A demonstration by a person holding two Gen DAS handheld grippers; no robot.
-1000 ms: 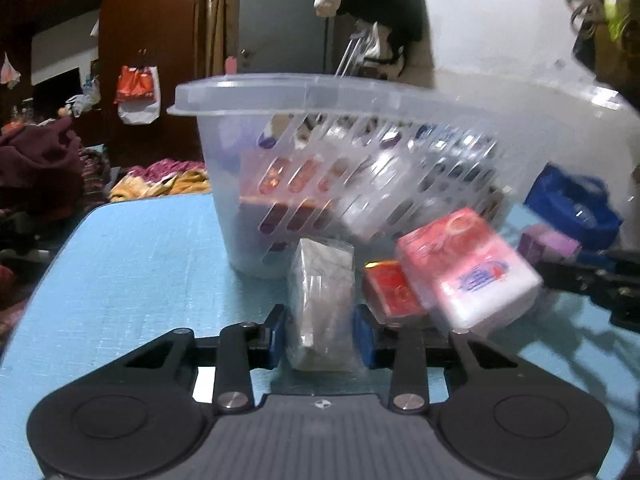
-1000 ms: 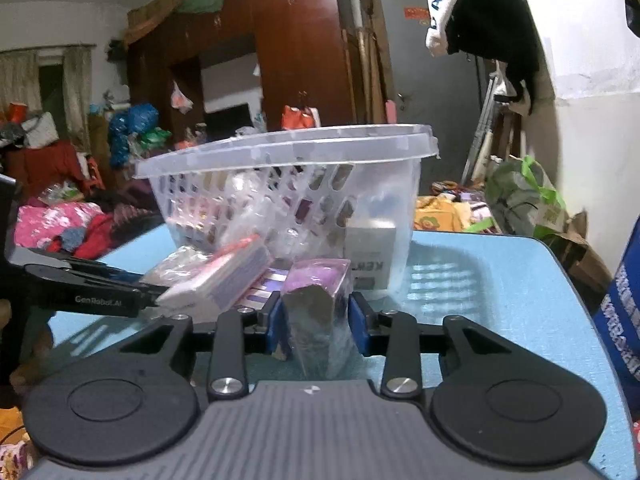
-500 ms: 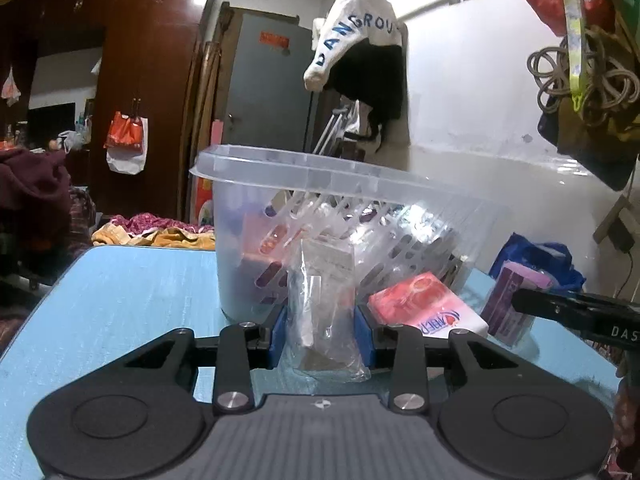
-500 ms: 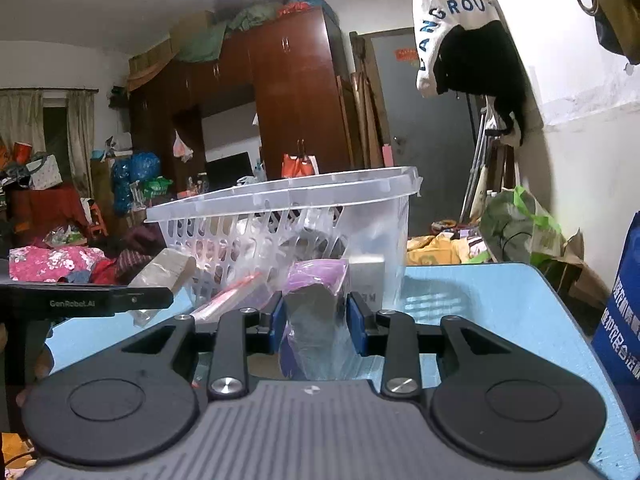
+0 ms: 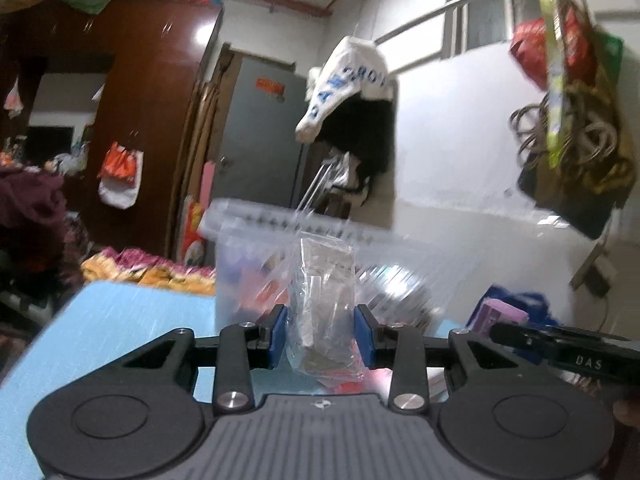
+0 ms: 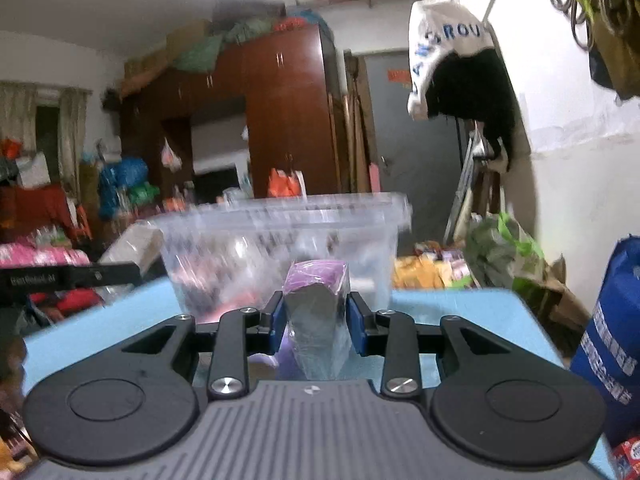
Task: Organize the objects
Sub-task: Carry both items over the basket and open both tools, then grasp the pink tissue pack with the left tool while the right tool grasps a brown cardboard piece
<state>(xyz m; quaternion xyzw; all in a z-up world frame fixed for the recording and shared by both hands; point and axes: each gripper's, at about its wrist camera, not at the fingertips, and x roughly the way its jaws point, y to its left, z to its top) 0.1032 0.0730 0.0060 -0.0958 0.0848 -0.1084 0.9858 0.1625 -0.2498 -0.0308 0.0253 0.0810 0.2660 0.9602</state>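
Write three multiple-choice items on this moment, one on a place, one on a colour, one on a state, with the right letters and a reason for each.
1. Where does the clear perforated plastic basket stand?
A. On the light blue tabletop, ahead of both grippers
B. On the floor by the wardrobe
C. Hung on the wall

2. What colour is the top of the plastic-wrapped block in the right gripper?
A. Green
B. Purple
C. Yellow

3. What state is the left gripper in?
A. Open, nothing between its fingers
B. Shut on the basket's rim
C. Shut on a clear-wrapped grey packet

Answers:
1. A: both wrist views show the basket on the blue surface just beyond the fingers.
2. B: the right wrist view shows a purple top above grey sides.
3. C: the blue pads press on either side of the packet.
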